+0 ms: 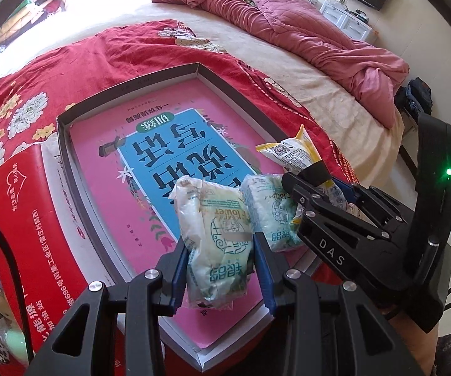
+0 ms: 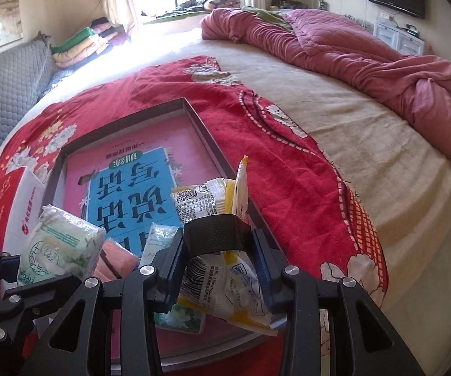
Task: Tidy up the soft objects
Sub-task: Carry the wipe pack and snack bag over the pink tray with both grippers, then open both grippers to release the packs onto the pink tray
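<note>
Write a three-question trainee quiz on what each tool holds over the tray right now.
1. True or false: the left tool grips a pale green-and-white soft tissue pack.
2. What does the right tool hold? A) a red box B) a yellow-and-white plastic packet with a black tape band C) nothing
3. Fill in: inside the shallow dark-rimmed cardboard tray lies a pink and blue ____.

Key: 1 true; 2 B; 3 book.
</note>
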Action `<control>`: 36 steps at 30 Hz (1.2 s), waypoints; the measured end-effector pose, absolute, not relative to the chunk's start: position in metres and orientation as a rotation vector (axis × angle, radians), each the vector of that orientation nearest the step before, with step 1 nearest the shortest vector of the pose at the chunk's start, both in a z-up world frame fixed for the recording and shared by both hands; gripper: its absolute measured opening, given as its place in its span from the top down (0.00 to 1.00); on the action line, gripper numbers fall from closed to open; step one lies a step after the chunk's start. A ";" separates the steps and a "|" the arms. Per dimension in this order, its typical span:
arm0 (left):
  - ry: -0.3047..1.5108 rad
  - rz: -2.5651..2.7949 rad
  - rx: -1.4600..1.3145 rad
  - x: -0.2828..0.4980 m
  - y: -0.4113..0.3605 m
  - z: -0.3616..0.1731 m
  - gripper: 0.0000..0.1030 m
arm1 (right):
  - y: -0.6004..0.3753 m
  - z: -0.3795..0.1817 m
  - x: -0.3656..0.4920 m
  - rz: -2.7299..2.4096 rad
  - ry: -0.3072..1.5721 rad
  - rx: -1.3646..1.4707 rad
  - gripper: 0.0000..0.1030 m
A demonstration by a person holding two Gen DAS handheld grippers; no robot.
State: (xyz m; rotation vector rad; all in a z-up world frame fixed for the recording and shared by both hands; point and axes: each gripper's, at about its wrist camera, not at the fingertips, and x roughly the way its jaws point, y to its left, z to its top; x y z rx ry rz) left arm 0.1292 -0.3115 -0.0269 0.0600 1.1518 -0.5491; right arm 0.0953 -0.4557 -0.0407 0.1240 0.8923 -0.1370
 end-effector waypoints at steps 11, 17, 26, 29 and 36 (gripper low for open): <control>1.163 -0.545 0.065 0.130 -0.313 -0.031 0.62 | -0.455 -0.041 0.096 -0.143 0.899 0.121 0.58; 1.163 -0.541 0.076 0.129 -0.315 -0.032 0.61 | -0.459 -0.034 0.092 -0.121 0.866 0.178 0.44; 1.164 -0.553 0.078 0.127 -0.316 -0.031 0.56 | -0.482 -0.013 0.078 -0.175 0.751 0.302 0.42; 1.157 -0.555 0.087 0.125 -0.316 -0.029 0.54 | -0.486 -0.006 0.074 -0.188 0.721 0.320 0.32; 1.118 -0.533 0.090 0.118 -0.308 -0.015 0.43 | -0.486 0.000 0.071 -0.193 0.709 0.325 0.32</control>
